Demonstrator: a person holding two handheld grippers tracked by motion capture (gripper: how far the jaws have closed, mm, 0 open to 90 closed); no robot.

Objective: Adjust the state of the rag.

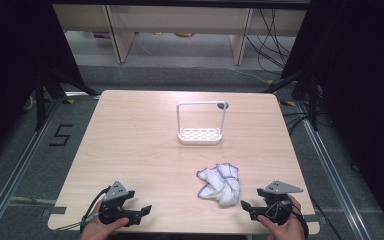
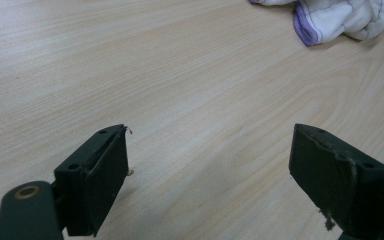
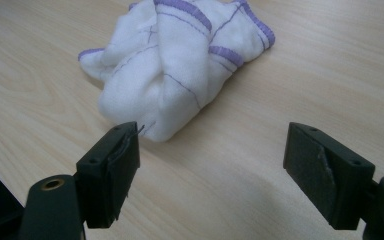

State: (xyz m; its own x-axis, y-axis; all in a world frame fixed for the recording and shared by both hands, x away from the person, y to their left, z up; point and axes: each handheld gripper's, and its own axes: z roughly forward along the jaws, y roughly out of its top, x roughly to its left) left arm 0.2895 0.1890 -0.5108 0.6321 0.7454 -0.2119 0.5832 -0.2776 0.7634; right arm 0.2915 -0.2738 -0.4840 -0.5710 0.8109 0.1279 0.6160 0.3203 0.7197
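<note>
a crumpled white cloth (image 1: 220,183) with purple edging lies on the desk (image 1: 130,150), on the near side of a white rack (image 1: 200,122) that stands upright toward the middle of the desk, well apart from the cloth. the right gripper (image 1: 248,208) rests near the cloth, just to its right and slightly nearer the person, with its fingers (image 3: 111,172) spread wide and nothing between them; in the right gripper view the cloth (image 3: 180,60) sits just ahead of the left finger and off to that side, not yet between the two. the left gripper (image 1: 142,212) sits well to the left of the cloth at the near edge of the desk, its fingers (image 2: 100,182) also wide open over bare wood, with the cloth (image 2: 345,17) only at the far corner of its view. the step in hand looks like a first reach for the cloth by the right gripper. to do it well, the gripper should likely swing toward the cloth so the bundle is centred between the fingers, then come in low along the desk and close on a thick fold or a purple hem rather than a loose flap, which could slip out. a bite near the top ridge of the heap would probably lift more of it at once. the left gripper can wait, or move in toward an opposite edge if the cloth is to be spread or hung on the rack.
</note>
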